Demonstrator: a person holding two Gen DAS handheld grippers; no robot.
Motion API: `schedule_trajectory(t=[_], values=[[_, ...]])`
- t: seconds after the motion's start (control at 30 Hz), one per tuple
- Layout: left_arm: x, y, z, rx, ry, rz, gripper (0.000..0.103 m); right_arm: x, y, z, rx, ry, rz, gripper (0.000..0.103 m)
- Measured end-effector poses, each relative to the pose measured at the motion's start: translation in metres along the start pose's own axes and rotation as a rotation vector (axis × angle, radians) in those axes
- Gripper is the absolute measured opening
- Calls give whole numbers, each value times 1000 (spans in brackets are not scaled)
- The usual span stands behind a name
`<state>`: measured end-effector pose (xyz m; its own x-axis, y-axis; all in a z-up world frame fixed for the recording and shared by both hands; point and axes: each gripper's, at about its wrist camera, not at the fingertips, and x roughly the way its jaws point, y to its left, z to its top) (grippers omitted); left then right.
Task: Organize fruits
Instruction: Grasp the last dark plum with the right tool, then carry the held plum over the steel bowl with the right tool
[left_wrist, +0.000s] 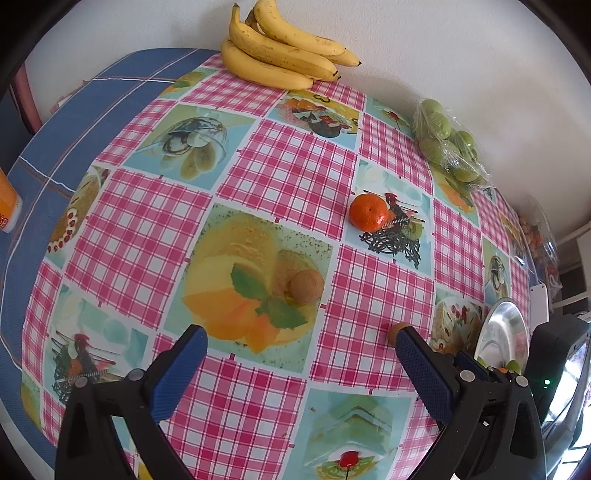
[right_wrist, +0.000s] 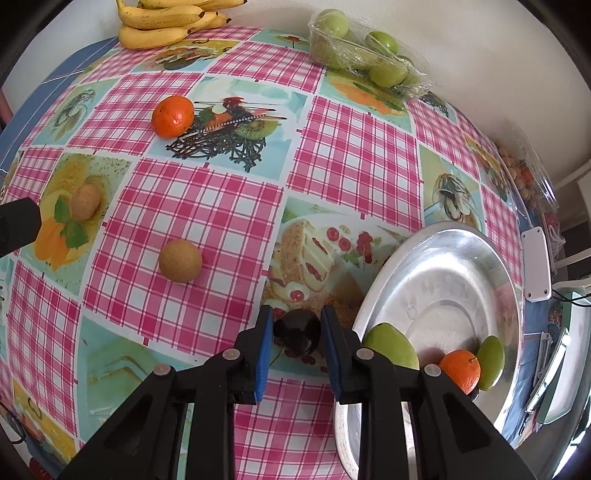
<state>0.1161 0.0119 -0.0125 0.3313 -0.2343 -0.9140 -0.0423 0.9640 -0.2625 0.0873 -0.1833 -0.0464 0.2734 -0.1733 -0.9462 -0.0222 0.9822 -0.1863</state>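
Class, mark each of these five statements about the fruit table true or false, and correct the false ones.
1. The right gripper has its jaws closed on a dark fruit. True.
2. The metal tray holds no fruit. False: it holds two green fruits and an orange one.
3. The bananas lie at the far edge of the table by the wall. True.
4. The left gripper grips the tangerine. False: its jaws stand wide open, and the tangerine lies on the tablecloth beyond them.
5. The green fruits in the plastic-wrapped pack lie inside the tray. False: the pack sits on the cloth near the wall.
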Motion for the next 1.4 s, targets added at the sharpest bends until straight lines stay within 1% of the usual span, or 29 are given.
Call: schedule_trajectory(t=[0.07,0.23,0.4,0.53,0.67,0.7,0.73,0.8,0.87,0.93,1.07,1.13,1.23,1.37,1.4], values=[[1,1,0,-6,6,0,103,-1,-1,0,12,0,11,27],[4,2,1,-7,13,3,103,-9,-7,2,49,-14,76,27],[4,7,4,-29,10,-6,103,-24,-16,5,100,-50,174,27],[6,11,8,-34,5,-6,102,-32,-21,8,122,-78,198,27],[11,14,13,-53,10,-9,101,-33,-24,7,143,-82,224,27],[13,14,14,-56,11,-15,100,-32,-25,7,151,-80,235,27],[15,14,15,-60,8,-26,95,-32,-27,7,157,-78,244,27],[18,12,18,-55,0,-40,90,-31,-28,6,161,-79,244,27],[21,8,20,-36,-13,-34,86,-32,-29,5,166,-80,250,27],[25,4,21,-15,-26,-33,80,-32,-31,5,172,-82,256,27],[32,0,22,0,-22,-40,72,-33,-36,5,179,-88,268,27],[36,-2,23,10,-26,-33,63,-33,-38,4,186,-88,269,27],[41,-3,25,14,-23,-38,54,-33,-41,4,196,-89,276,27],[47,-6,24,26,-14,-34,48,-34,-43,4,201,-92,281,27],[48,-7,24,27,-11,-34,45,-34,-43,4,202,-93,282,27]])
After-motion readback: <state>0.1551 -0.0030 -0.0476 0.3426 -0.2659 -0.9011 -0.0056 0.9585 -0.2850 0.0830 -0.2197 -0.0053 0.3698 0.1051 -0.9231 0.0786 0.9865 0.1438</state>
